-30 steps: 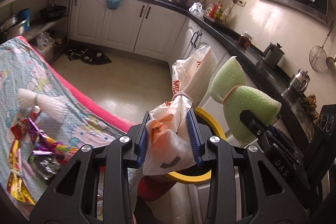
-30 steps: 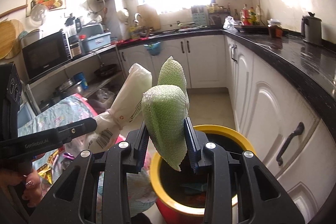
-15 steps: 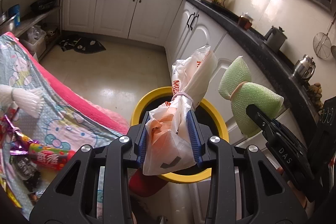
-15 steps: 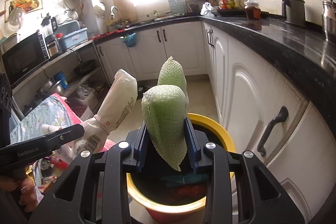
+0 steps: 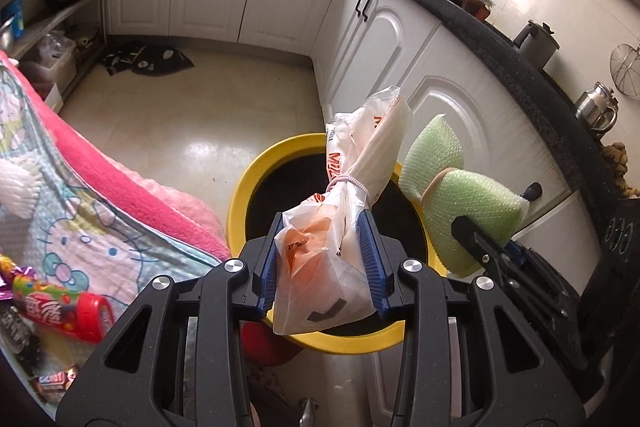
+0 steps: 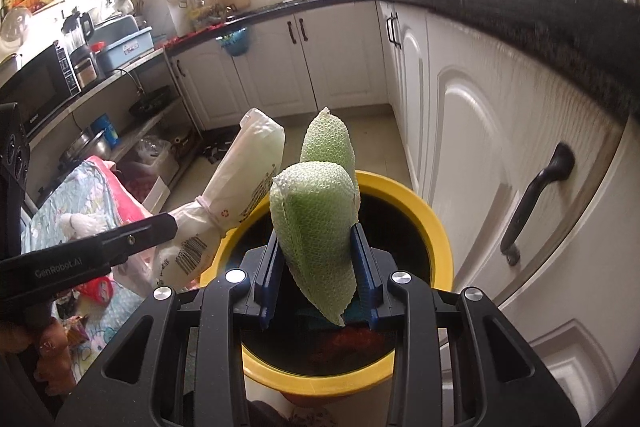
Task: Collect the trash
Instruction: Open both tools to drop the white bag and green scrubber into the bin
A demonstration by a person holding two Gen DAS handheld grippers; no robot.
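Observation:
My left gripper (image 5: 322, 223) grips a tied white and orange plastic bag (image 5: 360, 155) between its blue pads; the jaws are opening slightly, with the pads still on the bag. The bag hangs over the mouth of a yellow-rimmed bin (image 5: 240, 187). My right gripper (image 6: 316, 243) is shut on a green bubble-foam wrap (image 6: 316, 211) bound with a rubber band, held over the same bin (image 6: 436, 235). In the right wrist view, the bag (image 6: 248, 179) sits just left of the wrap. Dark trash lies inside the bin.
Left of the bin is a table with a pink-edged cartoon cloth (image 5: 100, 227), which holds candy wrappers (image 5: 52, 303) and a white foam net (image 5: 20, 183). White cabinet doors (image 5: 440, 107) under a black counter stand close on the right. A dark mat (image 5: 148, 61) lies on the floor.
Both grippers have come down and forward with their loads. The bin now fills more of both views and lies directly under the bag and the wrap.

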